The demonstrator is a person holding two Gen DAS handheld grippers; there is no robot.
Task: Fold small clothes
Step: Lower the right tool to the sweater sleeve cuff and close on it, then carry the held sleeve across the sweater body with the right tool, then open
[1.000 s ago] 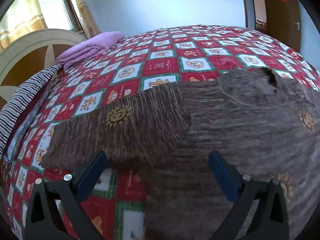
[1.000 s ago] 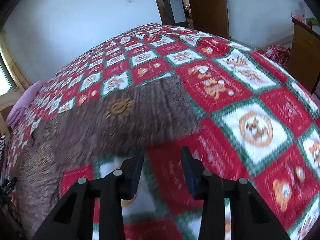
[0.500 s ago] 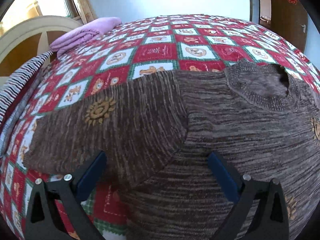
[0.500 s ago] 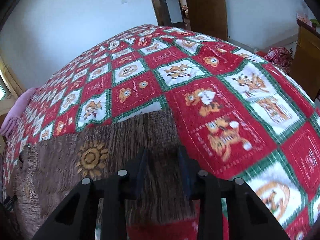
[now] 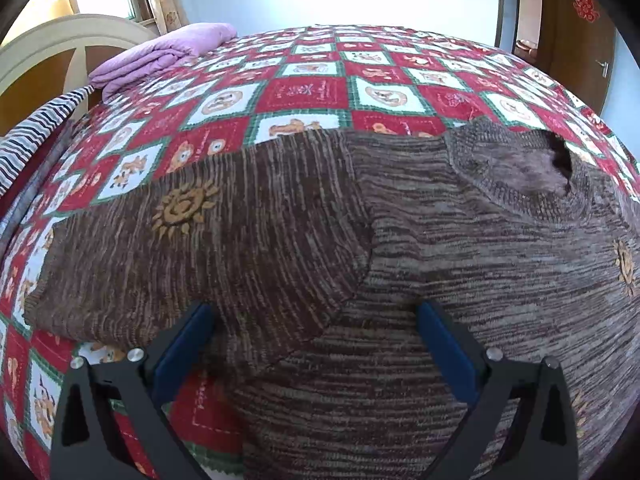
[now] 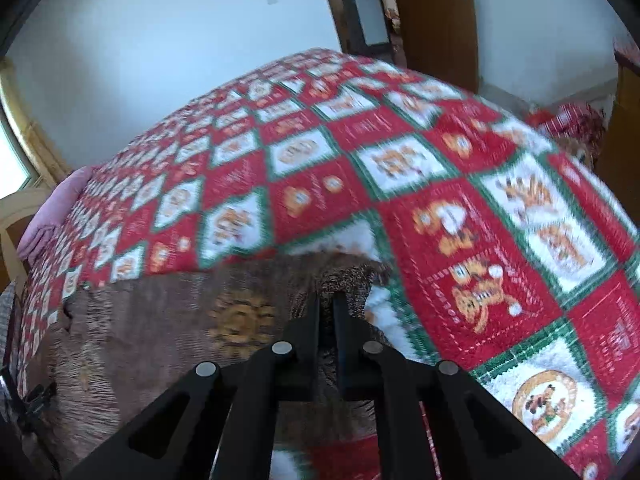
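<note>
Your brown striped knit sweater (image 5: 420,240) lies flat across the red, white and green checked bedspread (image 5: 320,92), collar far right. Since 1 second ago your right gripper (image 6: 327,304) has shut on its right sleeve cuff (image 6: 344,280), ready to fold inward. Your left gripper (image 5: 316,344) hovers apart over the left armpit.

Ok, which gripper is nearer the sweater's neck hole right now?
Left. The left gripper hangs open over the sweater at the sleeve seam, with the neck hole just ahead. The right gripper is shut on the far sleeve cuff.
</note>
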